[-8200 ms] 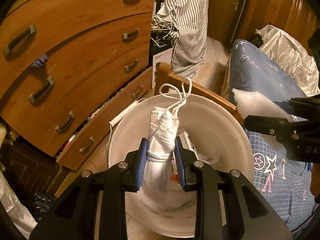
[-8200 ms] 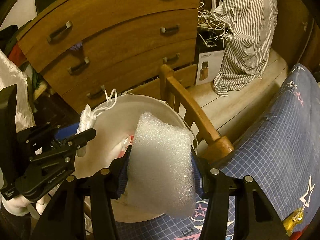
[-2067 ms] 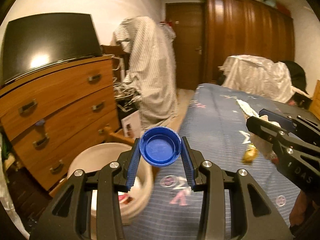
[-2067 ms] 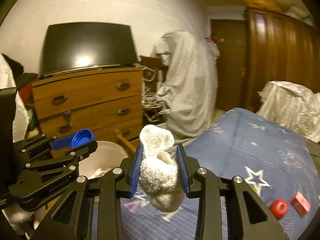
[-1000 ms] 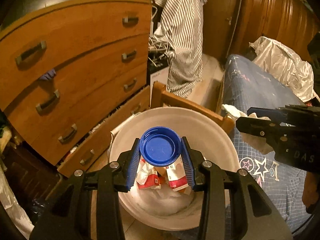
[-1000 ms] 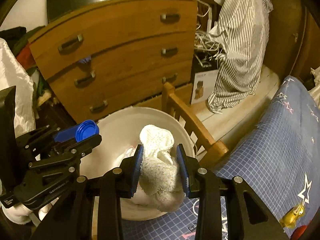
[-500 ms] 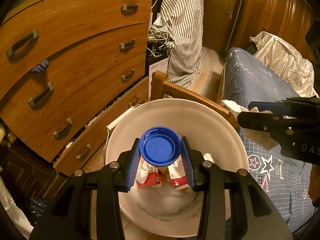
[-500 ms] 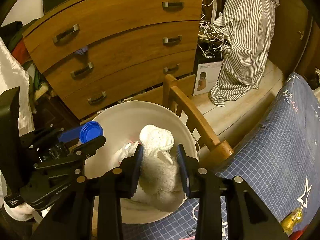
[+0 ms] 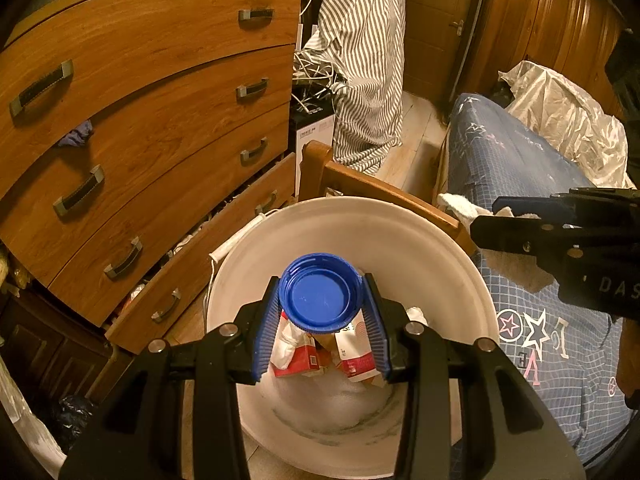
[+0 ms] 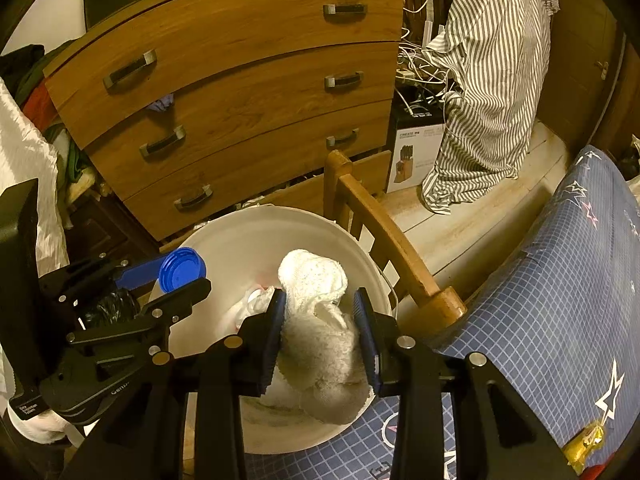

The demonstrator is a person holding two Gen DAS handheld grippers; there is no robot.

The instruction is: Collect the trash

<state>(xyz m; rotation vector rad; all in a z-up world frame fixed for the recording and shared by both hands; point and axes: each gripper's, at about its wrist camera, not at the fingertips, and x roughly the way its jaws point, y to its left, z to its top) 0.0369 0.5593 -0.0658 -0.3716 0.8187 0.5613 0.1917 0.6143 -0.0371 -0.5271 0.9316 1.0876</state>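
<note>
Left gripper (image 9: 320, 312): clamped on the blue bottle cap (image 9: 319, 292), held between its pads above the white bucket (image 9: 400, 232)
Right gripper (image 10: 320, 320): clenched on a crumpled white cloth (image 10: 316, 320), over the bucket's rim beside the bed

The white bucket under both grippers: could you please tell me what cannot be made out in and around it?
- Bucket contents, left wrist view: partly hidden by the blue cap in the left gripper.
- Bucket floor, right wrist view: covered by the white cloth in the right gripper.
- Red-and-white packs: print too small to read.
</note>
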